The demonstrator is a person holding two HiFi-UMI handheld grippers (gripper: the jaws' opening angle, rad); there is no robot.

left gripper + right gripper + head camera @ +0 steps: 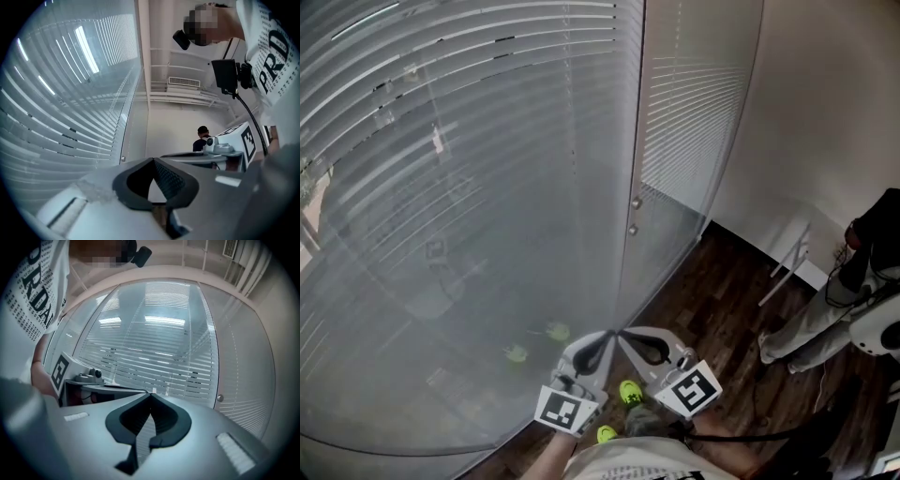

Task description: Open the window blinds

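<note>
Blinds [487, 122] behind glass [525, 281], filling upper left of head view; slats horizontal, with a few dark gaps among them; a second, narrower run of slats [694, 112] right of frame post [639, 112]; two small knobs [635, 202] on that post, one just above the other; left gripper [610, 335] low at centre, pointing toward the glass, jaws pressed together, nothing between them; right gripper [622, 335] just beside it, jaws likewise pressed together and empty; both tips close together, near the foot of the post, whether touching glass cannot be told; neither on slats or knobs; marker cubes [565, 410] at lower edge; green shoes [629, 392] below the grippers, faint green reflections in the glass; dark wood floor [722, 309] to the right; bystander [825, 319] standing at far right edge.
</note>
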